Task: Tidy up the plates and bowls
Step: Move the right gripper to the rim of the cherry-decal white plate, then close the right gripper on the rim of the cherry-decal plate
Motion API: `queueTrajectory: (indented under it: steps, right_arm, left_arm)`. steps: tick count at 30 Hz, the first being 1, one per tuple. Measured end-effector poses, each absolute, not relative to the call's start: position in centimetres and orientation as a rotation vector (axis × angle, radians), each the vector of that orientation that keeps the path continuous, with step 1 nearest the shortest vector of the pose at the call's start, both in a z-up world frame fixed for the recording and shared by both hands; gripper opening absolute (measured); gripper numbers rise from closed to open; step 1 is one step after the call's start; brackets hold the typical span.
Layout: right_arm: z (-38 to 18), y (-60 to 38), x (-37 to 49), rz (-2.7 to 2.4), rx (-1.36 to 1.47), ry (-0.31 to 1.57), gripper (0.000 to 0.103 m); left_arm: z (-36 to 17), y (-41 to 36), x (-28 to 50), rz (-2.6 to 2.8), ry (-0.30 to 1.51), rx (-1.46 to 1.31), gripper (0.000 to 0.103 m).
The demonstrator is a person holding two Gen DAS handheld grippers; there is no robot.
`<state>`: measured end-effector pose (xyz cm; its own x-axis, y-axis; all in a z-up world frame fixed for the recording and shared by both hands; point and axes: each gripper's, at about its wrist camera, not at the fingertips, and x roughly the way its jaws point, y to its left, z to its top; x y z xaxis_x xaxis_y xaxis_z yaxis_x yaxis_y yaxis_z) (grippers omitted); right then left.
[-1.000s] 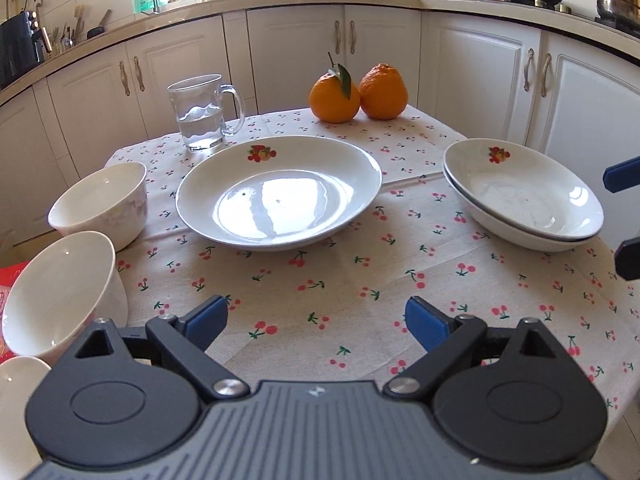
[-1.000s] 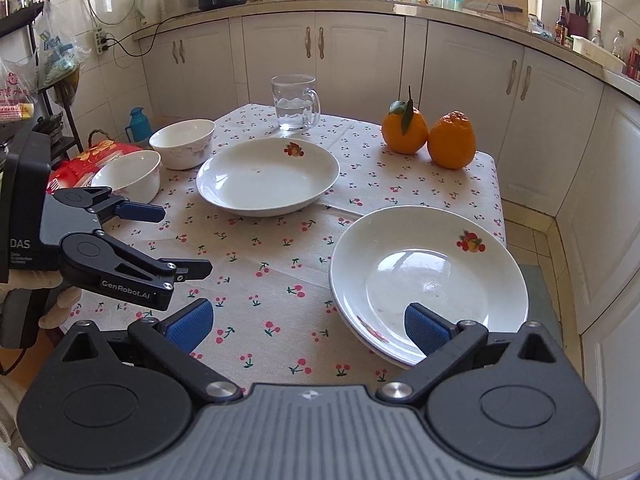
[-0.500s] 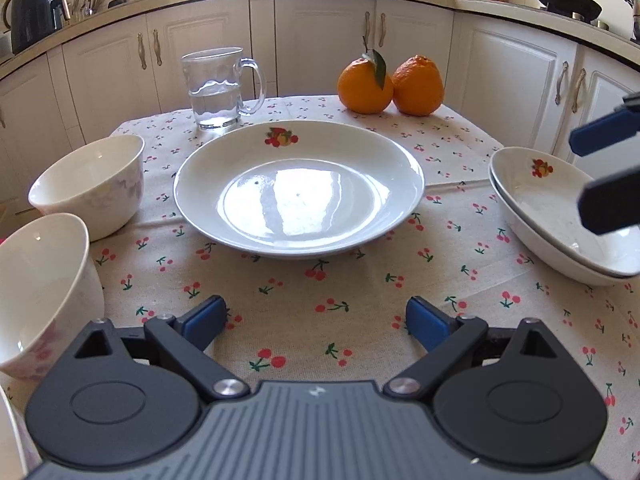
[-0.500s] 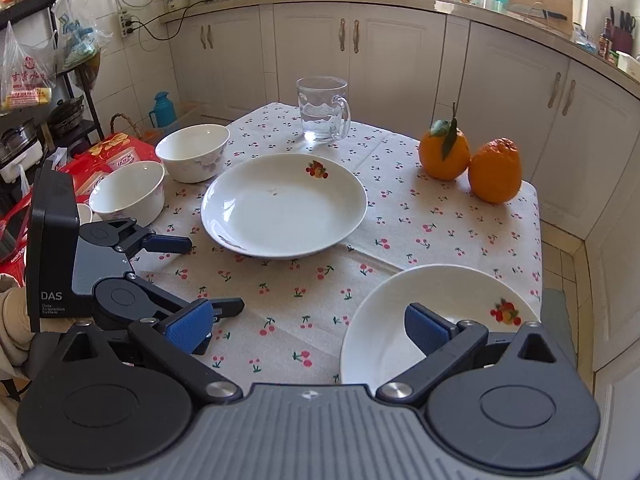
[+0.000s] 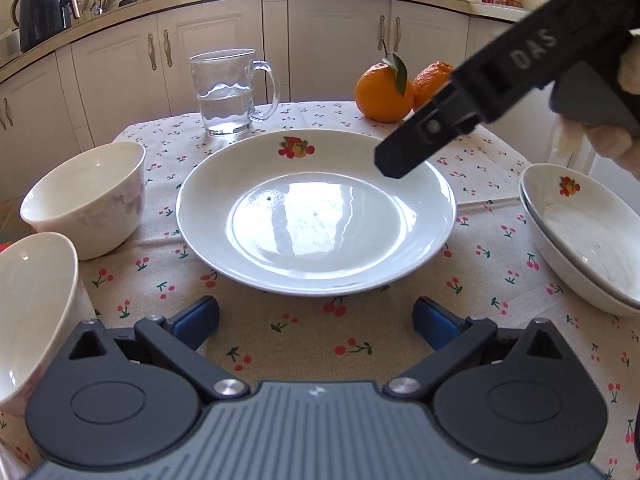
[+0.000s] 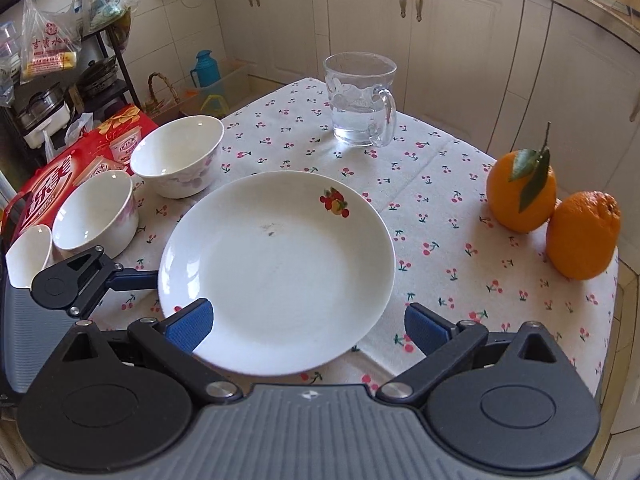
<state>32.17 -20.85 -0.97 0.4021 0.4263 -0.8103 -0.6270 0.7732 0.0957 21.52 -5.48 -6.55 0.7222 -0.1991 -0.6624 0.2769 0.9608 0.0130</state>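
Observation:
A large white plate with a fruit print lies in the middle of the cherry-print table. My left gripper hovers just short of its near rim, jaws opening, nothing between them. My right gripper stands open above the plate's near edge, its left pad over the rim, not pressing. The right gripper's finger reaches over the plate's far right side. Two white bowls stand on the left. Two stacked plates sit on the right.
A glass mug of water stands behind the plate, and two oranges sit at the table's far corner. A red box lies beside the bowls off the table's edge. White cabinets surround the table.
My right gripper has swung from the stacked plates on the right over to the large middle plate. My left gripper has edged closer to that plate and its jaws have widened.

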Motion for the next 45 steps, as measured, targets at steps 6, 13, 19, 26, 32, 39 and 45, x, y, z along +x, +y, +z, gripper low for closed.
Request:
queueTrajectory:
  steps: [6,13,19,26,32,39,45]
  right_arm:
    - [-2.8,-19.6,36.4,0.716,-0.245,0.999,0.103]
    - [-4.3,-18.0,39.4,0.761,-0.265,1.016,0.100]
    - [-5.3,-17.6,40.7,0.798,-0.246,1.033,0.087]
    - [-5.6,-17.7,41.3,0.837,-0.218,1.026,0.083]
    - [-5.6,-17.7,42.0,0.877,-0.191,1.028,0.080]
    - [-5.4,-18.5,41.6,0.895,-0.155,1.041,0.079]
    - [-5.1,-18.9,40.5,0.890,-0.132,1.053,0.079]
  left_arm:
    - [-6.5,-5.4,22.3,-0.265,0.718,0.117,0.102]
    - [-6.6,-5.1,22.8,-0.281,0.699,0.092,0.100]
    - [-6.5,-5.2,22.7,-0.296,0.687,0.087,0.095]
    - [-6.5,-5.3,22.8,-0.297,0.685,0.089,0.094]
    - [-6.5,-5.5,22.7,-0.290,0.688,0.100,0.094]
    - [-6.3,-5.4,22.5,-0.301,0.697,0.131,0.094]
    - [-6.0,-4.9,21.5,-0.329,0.707,0.144,0.094]
